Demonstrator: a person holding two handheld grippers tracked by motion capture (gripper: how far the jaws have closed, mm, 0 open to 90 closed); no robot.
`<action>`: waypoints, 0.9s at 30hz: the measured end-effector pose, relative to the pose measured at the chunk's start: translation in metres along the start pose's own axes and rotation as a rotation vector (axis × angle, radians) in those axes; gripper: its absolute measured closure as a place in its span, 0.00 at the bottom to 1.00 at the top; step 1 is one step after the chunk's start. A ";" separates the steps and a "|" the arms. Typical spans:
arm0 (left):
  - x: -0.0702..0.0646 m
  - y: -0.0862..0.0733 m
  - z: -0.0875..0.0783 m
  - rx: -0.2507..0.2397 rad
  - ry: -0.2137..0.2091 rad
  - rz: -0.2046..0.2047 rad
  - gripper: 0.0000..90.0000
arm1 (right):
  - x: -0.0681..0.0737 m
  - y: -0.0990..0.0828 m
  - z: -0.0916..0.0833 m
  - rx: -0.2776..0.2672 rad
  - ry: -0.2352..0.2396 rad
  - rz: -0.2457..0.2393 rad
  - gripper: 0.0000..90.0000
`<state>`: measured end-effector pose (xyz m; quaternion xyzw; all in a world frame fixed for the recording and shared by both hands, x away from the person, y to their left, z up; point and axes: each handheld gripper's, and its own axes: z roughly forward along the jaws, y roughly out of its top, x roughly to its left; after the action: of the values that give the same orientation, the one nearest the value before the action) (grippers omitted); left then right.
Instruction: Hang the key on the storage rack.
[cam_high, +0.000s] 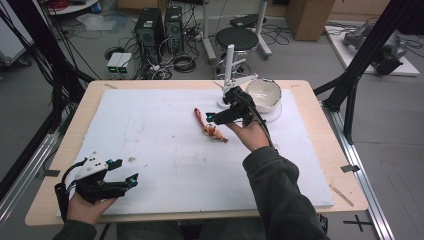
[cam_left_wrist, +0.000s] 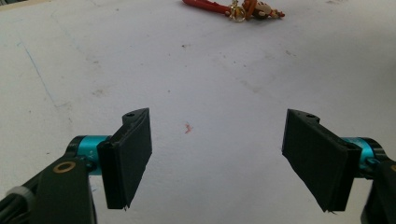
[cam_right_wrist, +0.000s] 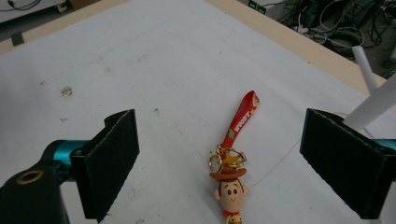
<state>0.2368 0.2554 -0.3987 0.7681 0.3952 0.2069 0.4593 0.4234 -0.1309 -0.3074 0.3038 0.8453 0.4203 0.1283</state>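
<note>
Right gripper (cam_right_wrist: 219, 163) hangs over the cowboy-figure keychain with its red fabric strap (cam_right_wrist: 231, 179), jaws spread wide and empty, the keychain lying flat on the white foam board (cam_high: 165, 150) between them. Left gripper (cam_left_wrist: 217, 158) rests near the board's front corner, released too.

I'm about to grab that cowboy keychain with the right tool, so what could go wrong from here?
The flat cowboy-figure keychain with red strap lies flush on the white foam board, so the open right tool may scrape the board or slide it. Pinching just the strap would let the figure dangle. The white ceramic bowl sits behind your hand.
</note>
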 end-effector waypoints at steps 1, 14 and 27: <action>0.000 0.000 0.000 -0.003 0.000 -0.007 0.27 | 0.000 0.001 0.004 0.011 -0.001 -0.003 0.12; 0.001 0.000 -0.001 -0.011 0.004 -0.007 0.27 | 0.000 0.005 0.045 0.077 -0.013 0.007 0.23; 0.002 0.000 -0.002 -0.016 0.003 -0.004 0.26 | -0.004 0.000 0.082 0.170 -0.046 0.004 0.35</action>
<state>0.2369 0.2578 -0.3981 0.7634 0.3956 0.2101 0.4653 0.4655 -0.0816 -0.3579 0.3248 0.8741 0.3404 0.1209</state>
